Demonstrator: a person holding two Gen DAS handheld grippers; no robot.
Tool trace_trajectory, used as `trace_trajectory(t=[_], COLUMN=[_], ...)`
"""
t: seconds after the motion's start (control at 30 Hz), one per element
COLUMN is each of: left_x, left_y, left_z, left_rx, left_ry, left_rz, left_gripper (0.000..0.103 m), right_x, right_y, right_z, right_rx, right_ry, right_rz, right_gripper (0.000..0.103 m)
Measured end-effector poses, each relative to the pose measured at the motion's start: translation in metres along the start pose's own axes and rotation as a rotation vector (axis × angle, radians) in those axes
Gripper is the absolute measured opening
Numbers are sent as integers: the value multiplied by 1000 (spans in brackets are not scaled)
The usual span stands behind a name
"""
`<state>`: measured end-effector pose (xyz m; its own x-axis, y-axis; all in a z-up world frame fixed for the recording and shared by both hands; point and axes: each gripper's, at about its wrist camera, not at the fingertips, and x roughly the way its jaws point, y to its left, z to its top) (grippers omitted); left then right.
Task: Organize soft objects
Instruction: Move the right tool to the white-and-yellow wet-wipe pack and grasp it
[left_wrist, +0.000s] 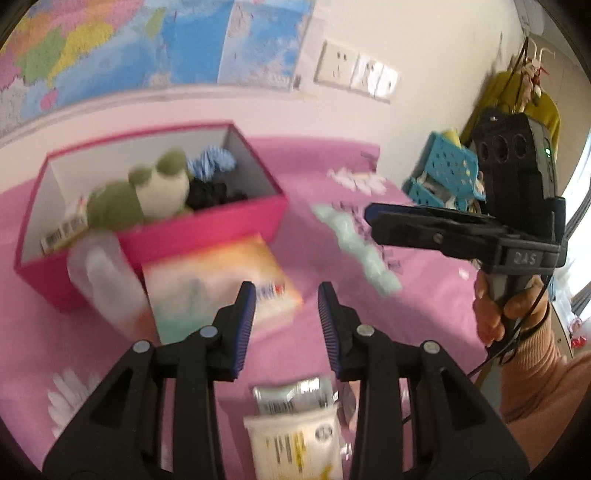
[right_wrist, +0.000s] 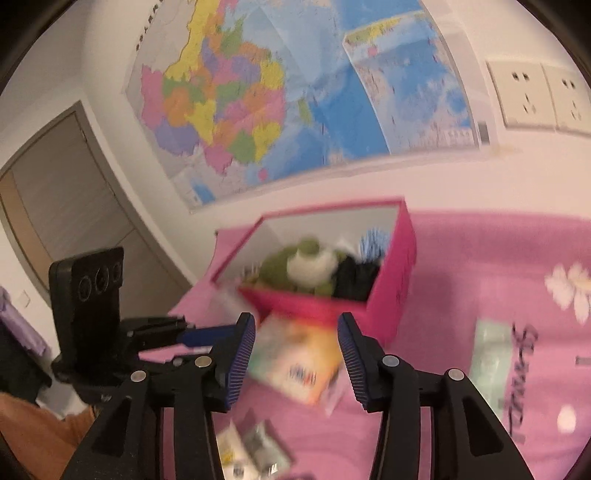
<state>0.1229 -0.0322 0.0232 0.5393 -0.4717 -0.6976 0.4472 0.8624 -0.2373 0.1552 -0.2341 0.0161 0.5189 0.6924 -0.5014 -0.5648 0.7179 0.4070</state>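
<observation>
- Hovering over the pink flowered bedspread (left_wrist: 314, 155), left gripper (left_wrist: 286, 317) had its jaws partly apart, nothing between them.
- Right gripper (right_wrist: 295, 354) jaws stood wider, also empty.
- Open magenta cardboard box (left_wrist: 207, 229) sat near the wall, holding a green-and-white plush frog (left_wrist: 147, 192), black fabric (left_wrist: 210, 194) and a blue-striped cloth (left_wrist: 210, 158).
- Orange-and-white soft packet (left_wrist: 221, 273) lay against the box front, a pale green cloth strip (left_wrist: 354, 243) further right.
- White tube (left_wrist: 295, 439) lay just below the left jaws.
</observation>
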Motion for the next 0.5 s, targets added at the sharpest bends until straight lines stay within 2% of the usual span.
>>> trace_trajectory(t=[0.23, 0.5], left_x=[0, -9], left_y=[11, 22], left_z=[-51, -100], left_rx=[-69, -148], left_ry=[75, 131], left_rz=[-16, 2], left_gripper=[36, 36], right_x=[10, 50], right_y=[10, 41], right_z=[-68, -102], right_rx=[23, -49], right_ry=[150, 286], right_rz=[49, 123], right_gripper=[48, 48])
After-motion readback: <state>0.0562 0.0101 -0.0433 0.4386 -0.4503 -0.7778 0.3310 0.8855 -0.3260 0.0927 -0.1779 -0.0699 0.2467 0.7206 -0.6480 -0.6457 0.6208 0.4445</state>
